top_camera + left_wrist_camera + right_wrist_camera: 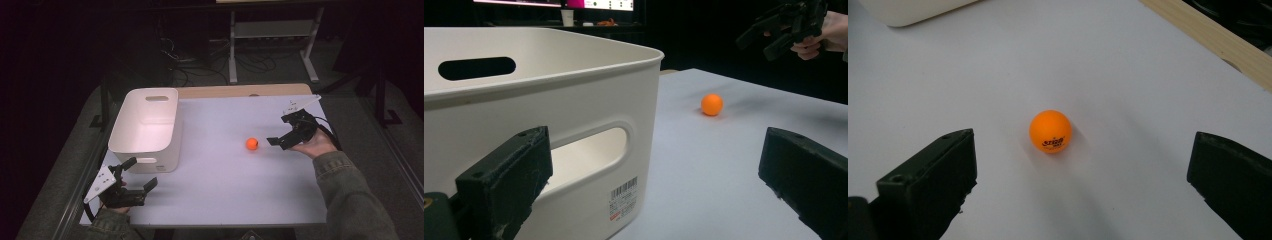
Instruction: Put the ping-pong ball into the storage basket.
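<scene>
One small orange plastic ball [252, 144] sits on the pale tabletop [225, 185], well to the right of the white rectangular plastic bin [145, 127], with red print on its side that I cannot read in the right gripper view. Just to the right of that ball, the right gripper [278, 139] is held with its black jaws spread wide and pointed at it, touching nothing. At the bin's near corner the left gripper [140, 172] also gapes open and empty, beside a barcode sticker [623, 198] with red-and-black small print too fine to make out.
</scene>
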`<action>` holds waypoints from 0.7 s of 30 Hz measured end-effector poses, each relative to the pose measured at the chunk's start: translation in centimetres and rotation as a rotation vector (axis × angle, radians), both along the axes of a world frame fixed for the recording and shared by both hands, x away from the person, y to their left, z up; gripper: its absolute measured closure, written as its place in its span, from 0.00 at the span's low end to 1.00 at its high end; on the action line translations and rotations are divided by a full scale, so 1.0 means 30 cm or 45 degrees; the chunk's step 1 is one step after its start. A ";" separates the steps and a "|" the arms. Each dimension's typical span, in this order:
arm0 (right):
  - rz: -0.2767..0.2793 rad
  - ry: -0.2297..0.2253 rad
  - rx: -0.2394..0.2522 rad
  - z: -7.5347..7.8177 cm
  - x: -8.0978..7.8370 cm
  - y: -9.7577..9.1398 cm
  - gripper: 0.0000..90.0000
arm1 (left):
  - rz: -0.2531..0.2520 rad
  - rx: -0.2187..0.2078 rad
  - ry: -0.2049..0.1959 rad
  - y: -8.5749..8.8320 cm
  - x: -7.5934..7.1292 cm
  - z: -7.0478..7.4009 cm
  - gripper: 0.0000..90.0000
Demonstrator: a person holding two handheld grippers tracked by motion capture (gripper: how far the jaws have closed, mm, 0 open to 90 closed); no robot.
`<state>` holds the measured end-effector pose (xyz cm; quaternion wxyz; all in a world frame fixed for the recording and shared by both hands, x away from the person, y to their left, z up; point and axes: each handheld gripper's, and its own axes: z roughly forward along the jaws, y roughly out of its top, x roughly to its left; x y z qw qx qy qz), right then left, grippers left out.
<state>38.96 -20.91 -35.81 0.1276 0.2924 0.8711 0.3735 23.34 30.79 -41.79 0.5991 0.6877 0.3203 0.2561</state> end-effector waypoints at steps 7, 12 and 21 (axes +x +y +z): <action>0.016 0.014 -0.018 -0.002 0.025 0.025 0.00 | 0.006 0.004 -0.001 0.000 0.000 0.000 0.00; 0.025 0.019 -0.026 -0.001 0.041 0.043 0.00 | 0.006 0.006 -0.001 -0.001 0.000 0.000 0.00; 0.046 0.041 -0.053 -0.007 0.069 0.073 0.00 | 0.008 0.003 -0.003 0.000 0.000 0.000 0.00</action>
